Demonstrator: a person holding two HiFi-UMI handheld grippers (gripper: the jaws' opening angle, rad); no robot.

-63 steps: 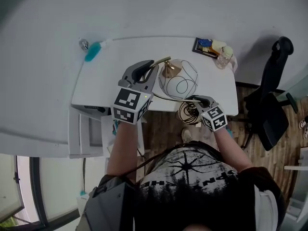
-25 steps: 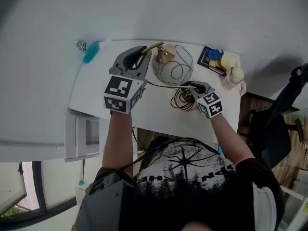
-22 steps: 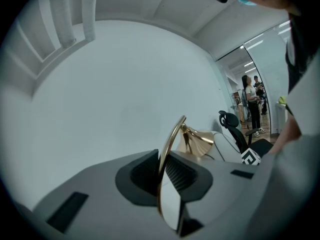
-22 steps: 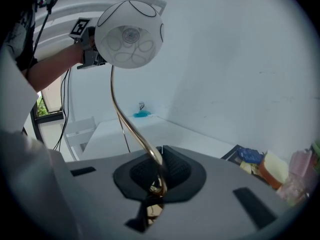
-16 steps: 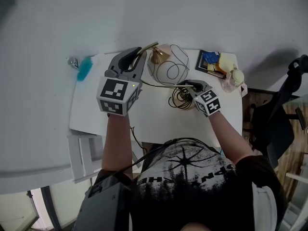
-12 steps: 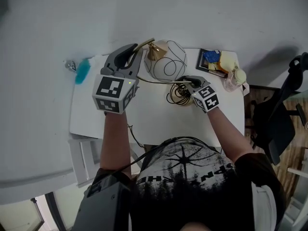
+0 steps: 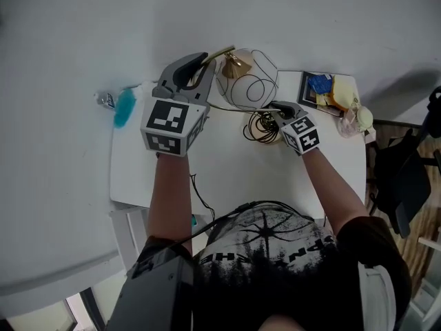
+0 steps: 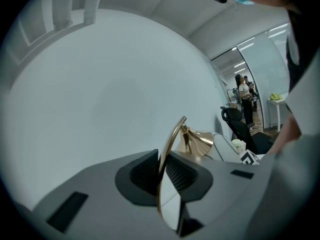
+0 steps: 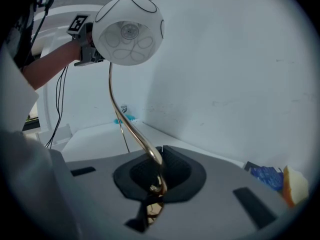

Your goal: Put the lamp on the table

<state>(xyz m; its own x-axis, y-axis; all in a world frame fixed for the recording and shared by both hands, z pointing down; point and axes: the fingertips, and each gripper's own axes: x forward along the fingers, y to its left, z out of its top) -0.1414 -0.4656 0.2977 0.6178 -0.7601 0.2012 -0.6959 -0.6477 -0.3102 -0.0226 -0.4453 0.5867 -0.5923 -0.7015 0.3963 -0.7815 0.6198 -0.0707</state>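
The lamp has a white globe shade (image 7: 251,81) with black wire loops, a gold cone fitting (image 7: 234,64) and a thin curved gold stem. My left gripper (image 7: 195,71) is shut on the stem (image 8: 169,146) just below the cone (image 8: 200,141), over the table's far edge by the wall. My right gripper (image 7: 274,107) is shut on the stem's lower end (image 9: 150,156). In the right gripper view the stem rises in a curve to the shade (image 9: 128,30), which hangs high above the white table (image 7: 220,178). A dark coil of cord (image 7: 260,126) sits beside the right gripper.
A blue object (image 7: 125,107) lies at the table's far left by the wall. A dark-framed card (image 7: 318,87) and yellow items (image 7: 342,92) sit at the far right corner. A black office chair (image 7: 406,178) stands right of the table. A cable (image 7: 200,198) hangs off the front edge.
Both grippers have carried the lamp from the table's front edge inward toward the wall. The cord coil, earlier hanging off the edge, is now over the tabletop. Both grips are unchanged.
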